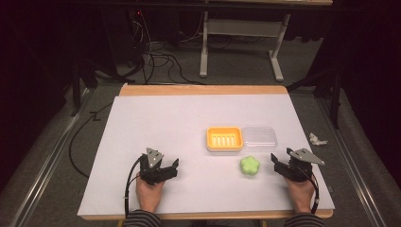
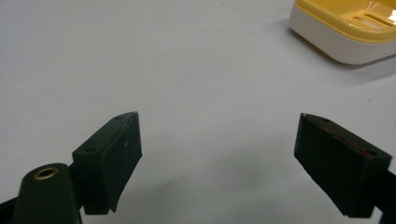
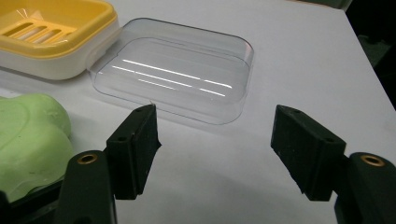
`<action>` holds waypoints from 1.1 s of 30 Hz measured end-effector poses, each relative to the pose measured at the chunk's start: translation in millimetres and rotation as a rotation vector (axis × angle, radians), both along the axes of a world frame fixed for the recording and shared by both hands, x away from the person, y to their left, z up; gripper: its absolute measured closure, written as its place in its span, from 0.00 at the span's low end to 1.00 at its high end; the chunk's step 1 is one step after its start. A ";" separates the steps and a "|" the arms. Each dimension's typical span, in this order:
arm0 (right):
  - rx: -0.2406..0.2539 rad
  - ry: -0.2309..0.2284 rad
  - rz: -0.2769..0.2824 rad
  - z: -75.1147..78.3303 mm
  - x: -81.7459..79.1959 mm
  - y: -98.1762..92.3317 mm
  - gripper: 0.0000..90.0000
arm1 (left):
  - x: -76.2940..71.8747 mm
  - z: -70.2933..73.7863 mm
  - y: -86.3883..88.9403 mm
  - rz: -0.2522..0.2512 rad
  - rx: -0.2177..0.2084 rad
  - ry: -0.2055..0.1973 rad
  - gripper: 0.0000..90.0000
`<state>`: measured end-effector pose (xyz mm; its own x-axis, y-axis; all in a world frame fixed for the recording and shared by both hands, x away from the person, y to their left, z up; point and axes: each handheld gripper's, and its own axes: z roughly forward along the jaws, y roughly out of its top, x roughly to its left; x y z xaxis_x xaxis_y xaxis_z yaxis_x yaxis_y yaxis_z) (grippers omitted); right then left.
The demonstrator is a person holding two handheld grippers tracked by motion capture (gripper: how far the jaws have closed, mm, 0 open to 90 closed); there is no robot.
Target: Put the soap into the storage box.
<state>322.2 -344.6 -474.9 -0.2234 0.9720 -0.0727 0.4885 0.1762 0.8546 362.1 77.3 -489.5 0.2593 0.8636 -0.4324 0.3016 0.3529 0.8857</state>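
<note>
The left gripper (image 2: pixel 218 140) has its jaws spread wide with nothing between them, only bare white surface (image 2: pixel 140 60) showing in the gap. In the high view the left gripper (image 1: pixel 176 164) sits low over the near left part of the surface, held by the person's left hand (image 1: pixel 149 189), its jaws pointing toward the right. Ahead of it in the left gripper view, well apart, is a corner of the yellow soap dish (image 2: pixel 345 32) on its white base.

The right gripper (image 3: pixel 215 140) also has its jaws wide apart and empty. Just past them lies the clear plastic lid (image 3: pixel 177 70), flat on the surface with its hollow side up. The lid touches the yellow soap dish (image 3: pixel 51 32) along one side. At the left edge of the right gripper view, beside the left jaw, sits the green flower-shaped soap (image 3: pixel 28 140).

From the high view, the right gripper (image 1: pixel 274 161) is at the near right, held by the right hand (image 1: pixel 300 191), jaws pointing left toward the green soap (image 1: pixel 249 165), which lies near it on the surface, just in front of the soap dish (image 1: pixel 224 138) and the clear lid (image 1: pixel 259 137). Dish and lid sit side by side right of centre. A crumpled white scrap (image 1: pixel 318 139) lies on the floor off the right edge of the surface.
</note>
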 end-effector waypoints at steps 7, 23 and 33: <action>0.000 -0.003 0.011 2.3 -4.5 2.8 0.36 | -0.2 0.4 0.3 -0.001 -0.011 -0.004 0.17; 0.031 -0.014 0.094 10.5 -30.3 12.2 0.35 | -0.5 0.4 0.5 -0.005 -0.010 -0.003 0.17; 0.036 0.006 0.140 16.3 -42.2 24.7 0.34 | -0.5 0.4 0.5 -0.006 -0.009 -0.003 0.17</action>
